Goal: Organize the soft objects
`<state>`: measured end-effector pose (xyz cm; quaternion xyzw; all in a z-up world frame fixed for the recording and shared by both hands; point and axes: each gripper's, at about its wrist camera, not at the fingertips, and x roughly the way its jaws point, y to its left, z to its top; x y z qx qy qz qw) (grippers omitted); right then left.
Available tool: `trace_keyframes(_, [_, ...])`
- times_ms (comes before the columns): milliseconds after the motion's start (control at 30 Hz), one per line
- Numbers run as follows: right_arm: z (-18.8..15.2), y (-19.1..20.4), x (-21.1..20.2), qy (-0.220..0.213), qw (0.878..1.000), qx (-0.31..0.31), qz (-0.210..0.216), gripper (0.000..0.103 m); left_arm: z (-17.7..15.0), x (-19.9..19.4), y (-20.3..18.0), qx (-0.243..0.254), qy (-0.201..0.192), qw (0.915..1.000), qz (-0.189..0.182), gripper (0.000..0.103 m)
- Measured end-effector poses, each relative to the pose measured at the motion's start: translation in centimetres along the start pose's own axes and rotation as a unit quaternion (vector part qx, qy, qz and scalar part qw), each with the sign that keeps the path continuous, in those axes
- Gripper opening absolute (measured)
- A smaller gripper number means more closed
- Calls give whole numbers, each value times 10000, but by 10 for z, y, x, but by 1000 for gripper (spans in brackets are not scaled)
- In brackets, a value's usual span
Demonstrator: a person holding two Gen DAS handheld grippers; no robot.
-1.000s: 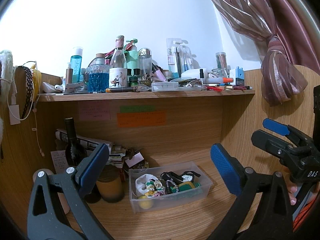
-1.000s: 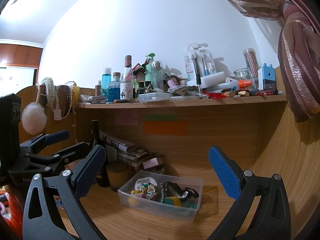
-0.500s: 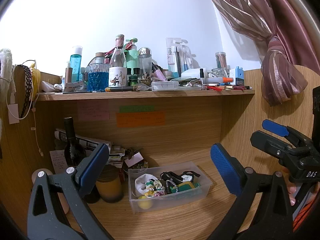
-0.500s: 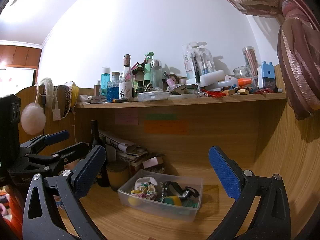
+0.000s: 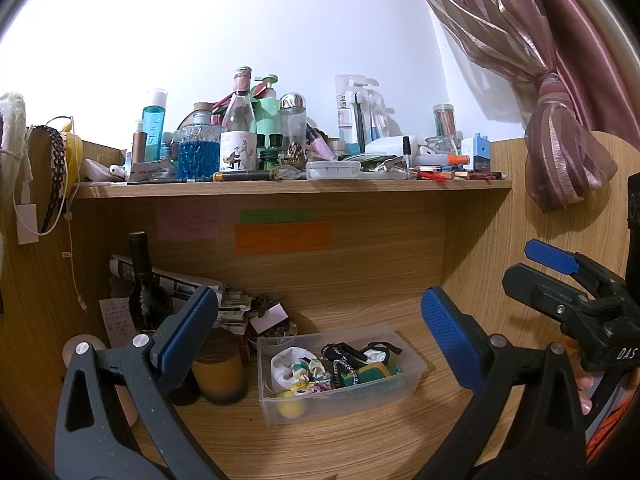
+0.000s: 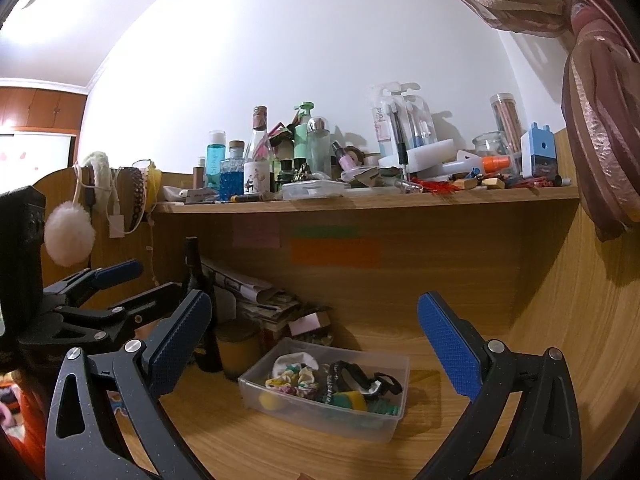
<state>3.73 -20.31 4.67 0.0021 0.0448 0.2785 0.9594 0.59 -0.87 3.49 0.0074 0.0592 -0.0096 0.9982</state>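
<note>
Nothing has shifted since earlier. Left wrist view: the left gripper (image 5: 318,330) gapes wide, empty, before the clear plastic bin (image 5: 404,380) of scrunchies and hair ties (image 5: 316,368) on the wooden desk (image 5: 320,440). Right wrist view: the right gripper (image 6: 314,334), equally wide and empty, alone shows a white pompom (image 6: 69,235).

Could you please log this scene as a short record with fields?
setting: wooden desk under a cluttered shelf
bin: clear plastic, on the desk, open top
contents: scrunchies, black straps, yellow ball
beside bin: amber jar, dark bottle
left gripper: open, empty, above the bin
right gripper: open, empty, above the bin
</note>
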Motion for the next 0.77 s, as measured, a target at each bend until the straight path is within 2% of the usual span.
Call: trace_keyframes(767, [-2, -5, 4, 56, 10000, 50, -15, 103, -2, 5, 0, -172, 108, 9997, -107, 103])
